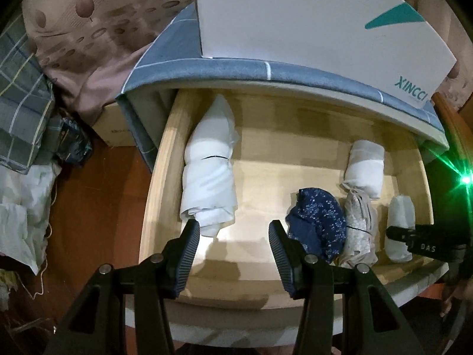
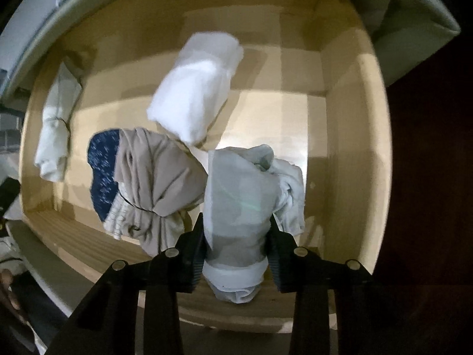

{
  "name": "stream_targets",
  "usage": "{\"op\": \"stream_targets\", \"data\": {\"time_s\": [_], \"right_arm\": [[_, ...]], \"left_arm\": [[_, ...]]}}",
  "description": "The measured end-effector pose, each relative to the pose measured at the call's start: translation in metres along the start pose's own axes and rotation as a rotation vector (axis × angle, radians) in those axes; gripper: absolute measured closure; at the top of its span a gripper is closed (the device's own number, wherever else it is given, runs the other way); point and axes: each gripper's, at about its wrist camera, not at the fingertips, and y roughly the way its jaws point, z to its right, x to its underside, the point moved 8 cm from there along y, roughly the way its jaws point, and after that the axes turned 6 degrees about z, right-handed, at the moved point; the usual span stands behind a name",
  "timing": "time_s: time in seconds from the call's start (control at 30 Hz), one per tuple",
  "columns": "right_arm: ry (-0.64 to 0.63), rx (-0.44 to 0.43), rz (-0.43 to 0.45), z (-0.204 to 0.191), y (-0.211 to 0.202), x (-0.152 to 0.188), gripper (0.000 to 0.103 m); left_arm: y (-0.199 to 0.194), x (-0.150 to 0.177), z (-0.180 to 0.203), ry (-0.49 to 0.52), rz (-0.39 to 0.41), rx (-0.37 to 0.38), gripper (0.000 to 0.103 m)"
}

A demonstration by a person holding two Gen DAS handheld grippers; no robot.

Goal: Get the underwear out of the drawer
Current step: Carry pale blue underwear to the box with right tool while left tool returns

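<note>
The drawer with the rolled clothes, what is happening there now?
A person works over an open wooden drawer with a tool in each hand. The right tool is closed around a pale grey rolled underwear at the right end of the drawer. The left tool is open and hovers over the bare drawer floor, between a large white roll and a navy floral bundle. A beige tied bundle and another white roll lie inside too.

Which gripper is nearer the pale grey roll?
Right. The right gripper straddles the pale grey roll, a finger on each side; the left gripper hangs open over bare drawer floor, well away.
</note>
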Motion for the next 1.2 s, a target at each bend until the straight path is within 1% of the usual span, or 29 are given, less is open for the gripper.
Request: {"op": "stream_targets", "data": {"time_s": [0.1, 0.2, 0.27, 0.3, 0.33, 0.4, 0.47, 0.53, 0.6, 0.73, 0.77, 0.83, 0.93, 1.07, 1.2], "right_arm": [[-0.002, -0.009, 0.067, -0.001, -0.014, -0.004, 0.070], [-0.014, -0.007, 0.159, -0.006, -0.033, -0.009, 0.070], [-0.022, -0.035, 0.237, -0.008, -0.049, -0.014, 0.070], [-0.028, -0.028, 0.268, -0.009, -0.056, -0.015, 0.070], [-0.035, -0.023, 0.294, -0.009, -0.061, -0.022, 0.070], [-0.035, -0.042, 0.355, -0.014, -0.077, -0.024, 0.070], [-0.037, -0.043, 0.381, -0.014, -0.085, -0.031, 0.070], [-0.042, -0.054, 0.398, -0.017, -0.091, -0.031, 0.070], [-0.052, -0.060, 0.420, -0.021, -0.101, -0.031, 0.070], [-0.069, -0.073, 0.489, -0.025, -0.139, -0.036, 0.070], [-0.076, -0.075, 0.512, -0.021, -0.156, -0.039, 0.070], [-0.090, -0.080, 0.561, -0.027, -0.184, -0.050, 0.070], [-0.112, -0.072, 0.614, -0.034, -0.215, -0.066, 0.070], [-0.150, -0.059, 0.685, -0.047, -0.257, -0.097, 0.070], [-0.171, -0.053, 0.731, -0.065, -0.280, -0.126, 0.070]], "left_arm": [[-0.001, 0.002, -0.003, -0.006, 0.017, -0.042, 0.053], [-0.003, 0.004, 0.001, 0.025, 0.028, -0.069, 0.053], [-0.006, 0.004, 0.003, 0.048, 0.044, -0.085, 0.053], [-0.007, 0.003, 0.003, 0.054, 0.057, -0.100, 0.053], [-0.008, 0.003, 0.003, 0.056, 0.061, -0.109, 0.053], [-0.009, 0.002, 0.000, 0.047, 0.068, -0.119, 0.053], [-0.011, 0.001, -0.004, 0.023, 0.078, -0.109, 0.053], [-0.012, 0.000, -0.008, -0.002, 0.083, -0.094, 0.053], [-0.011, 0.000, -0.011, -0.017, 0.079, -0.095, 0.053], [-0.013, 0.000, -0.013, -0.031, 0.086, -0.093, 0.053], [-0.014, -0.001, -0.013, -0.032, 0.090, -0.090, 0.053], [-0.014, -0.001, -0.012, -0.030, 0.092, -0.090, 0.053], [-0.015, -0.001, -0.012, -0.031, 0.096, -0.087, 0.053], [-0.016, -0.001, -0.014, -0.037, 0.103, -0.086, 0.053], [-0.017, -0.002, -0.015, -0.047, 0.114, -0.088, 0.053]]}}
